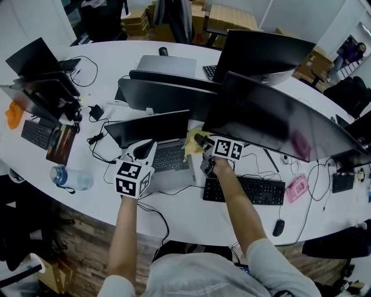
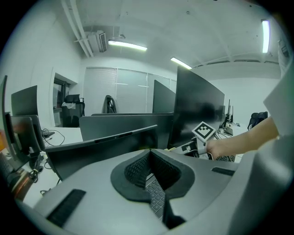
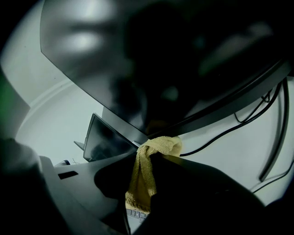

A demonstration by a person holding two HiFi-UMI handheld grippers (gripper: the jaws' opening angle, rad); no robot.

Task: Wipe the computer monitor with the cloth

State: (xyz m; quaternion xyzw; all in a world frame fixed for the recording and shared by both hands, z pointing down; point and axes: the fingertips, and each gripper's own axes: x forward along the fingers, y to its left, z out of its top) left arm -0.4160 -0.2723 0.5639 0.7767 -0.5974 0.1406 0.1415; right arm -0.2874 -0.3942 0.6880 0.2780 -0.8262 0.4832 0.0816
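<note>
— The right gripper (image 3: 148, 157) has its jaws clamped on the yellow cloth (image 3: 143, 176). Most of the cloth hangs down in a bunch, and only a fold pokes out above the tips.
— That fold sits right at the lower left edge of the big monitor (image 3: 161, 59). I can't tell whether it presses yet. With so little cloth out front, the hard jaws could meet the panel and scratch it.
— Or they could push too hard. A firm shove that near a corner might rock the screen on its stand.
— And the left gripper (image 2: 149, 153)?
— Its jaws are shut together with nothing in them, hovering over the open laptop (image 1: 168, 155). It isn't steadying the monitor, so nothing braces it.
— The dangling cloth could also drag over the laptop keys or snag the cables (image 3: 280, 124) under the screen.
— The surface (image 1: 191, 216) is long, white, curved and crowded. There's a black keyboard (image 1: 246, 189) beneath the right arm, a mouse (image 1: 279, 227) near the edge, a water bottle (image 1: 68, 177) at the left, and more screens all round.
— Beyond it, cardboard boxes (image 1: 220, 17) are stacked at the back, and there are light strips (image 2: 127, 45) on the ceiling.
</note>
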